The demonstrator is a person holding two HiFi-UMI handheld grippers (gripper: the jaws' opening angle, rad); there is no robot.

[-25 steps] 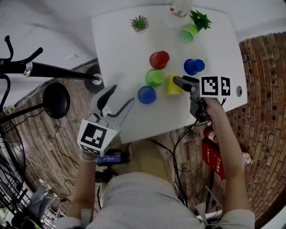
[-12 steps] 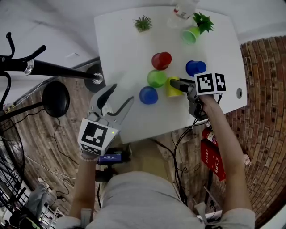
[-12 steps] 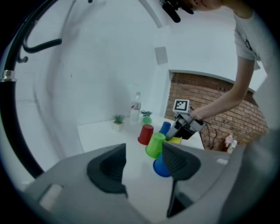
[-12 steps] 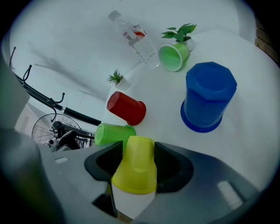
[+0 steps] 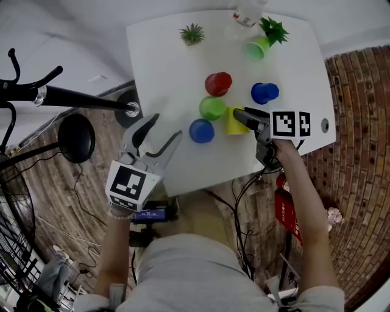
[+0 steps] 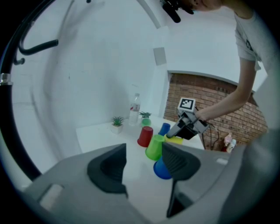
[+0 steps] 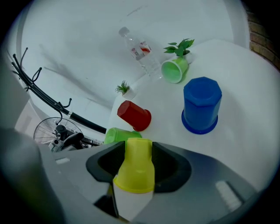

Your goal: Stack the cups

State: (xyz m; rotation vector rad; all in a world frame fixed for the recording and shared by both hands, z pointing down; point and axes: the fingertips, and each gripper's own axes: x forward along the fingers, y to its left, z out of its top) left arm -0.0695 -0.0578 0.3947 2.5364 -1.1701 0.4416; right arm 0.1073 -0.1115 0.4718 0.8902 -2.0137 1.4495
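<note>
Several cups stand upside down on the white table [image 5: 170, 67]: red [image 5: 217, 82], green [image 5: 212, 107], two blue [image 5: 200, 130] [image 5: 264, 92] and yellow [image 5: 231, 122]. A light green cup [image 5: 257, 47] lies on its side at the back. My right gripper [image 5: 241, 116] has just been closing, and its pads now press on the sides of the yellow cup [image 7: 138, 168], which still rests on the table. My left gripper [image 5: 166, 128] hovers open at the table's front left edge, nothing between its jaws, with the near blue cup [image 6: 162, 168] ahead of it.
Two small potted plants [image 5: 192, 33] [image 5: 272, 27] and a plastic bottle [image 5: 245, 11] sit along the table's far edge. A black coat rack pole [image 5: 73, 96] crosses at the left. Cables and a red canister [image 5: 287, 207] lie on the brick floor at the right.
The right gripper's jaws have narrowed onto the yellow cup and shifted slightly. The left gripper has stayed where it was.
</note>
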